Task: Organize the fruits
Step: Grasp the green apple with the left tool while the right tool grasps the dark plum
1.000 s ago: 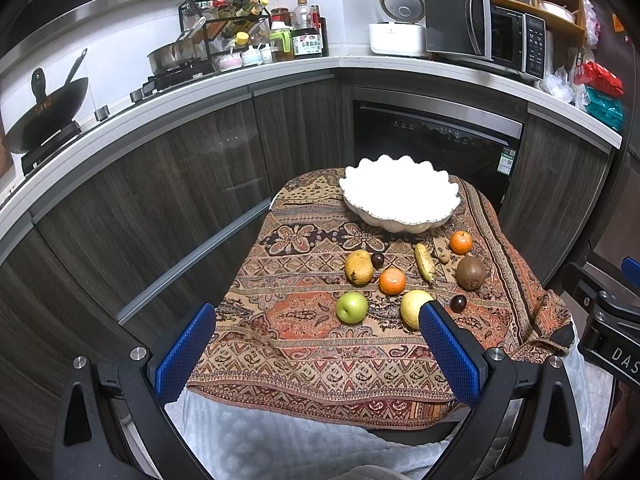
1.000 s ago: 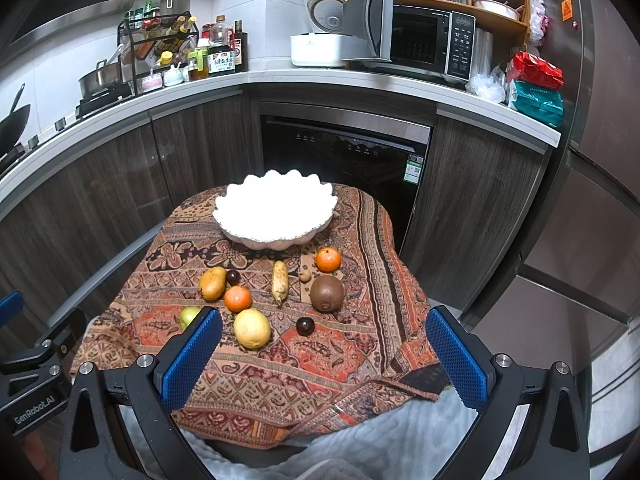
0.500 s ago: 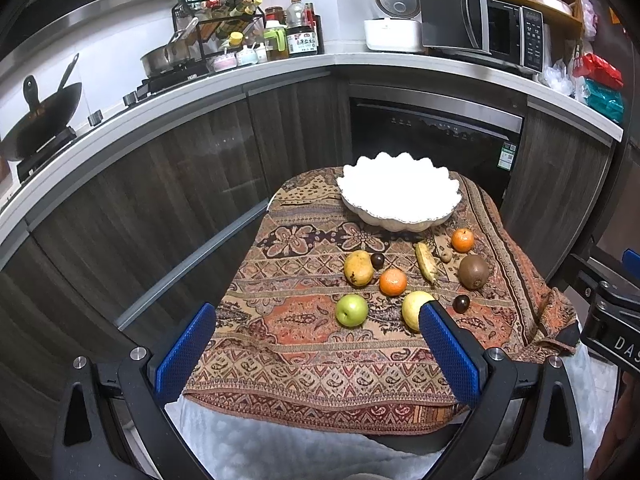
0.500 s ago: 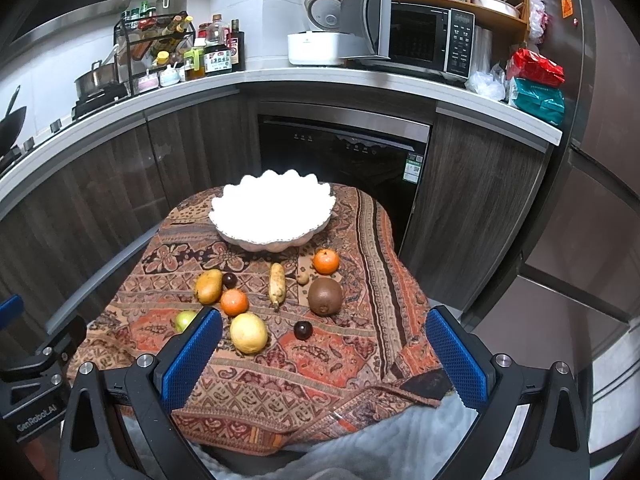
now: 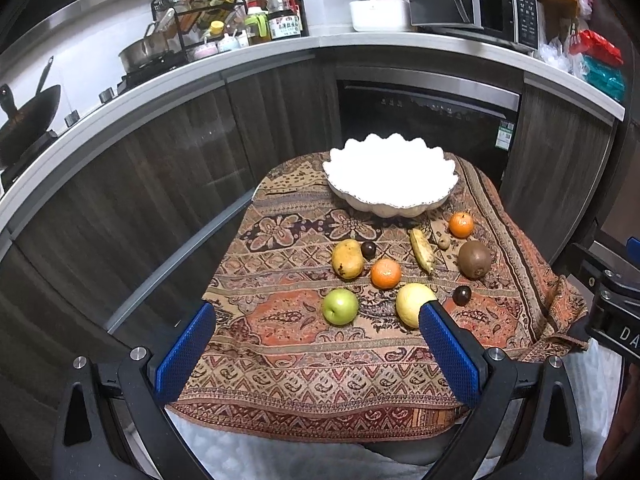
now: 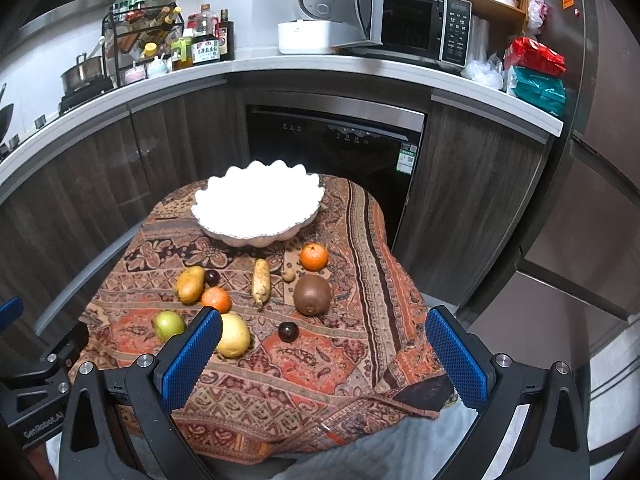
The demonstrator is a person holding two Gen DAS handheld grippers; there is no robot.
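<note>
A white scalloped bowl (image 5: 390, 174) (image 6: 258, 208) stands empty at the far end of a small table under a patterned cloth (image 5: 280, 344). In front of it lie loose fruits: a green apple (image 5: 340, 306) (image 6: 169, 325), a yellow lemon (image 5: 412, 302) (image 6: 234, 335), two oranges (image 5: 385, 273) (image 5: 461, 225), a mango (image 5: 347, 258), a small banana (image 5: 422, 249), a brown kiwi (image 5: 474, 259) (image 6: 312, 294) and two dark plums (image 5: 462, 295) (image 5: 368, 249). My left gripper (image 5: 318, 354) and right gripper (image 6: 324, 360) are both open and empty, above the table's near edge.
Dark wood cabinets and a built-in oven (image 6: 334, 148) stand right behind the table. The counter holds a microwave (image 6: 404, 24), a rice cooker (image 6: 308, 20), bottles and a spice rack (image 5: 208, 16). A wok (image 5: 24, 116) sits at far left. A fridge door (image 6: 592, 200) is at the right.
Both grippers have moved slightly forward towards the table; the fruits and bowl appear a little nearer. Nothing on the table has moved, and both stay open.
</note>
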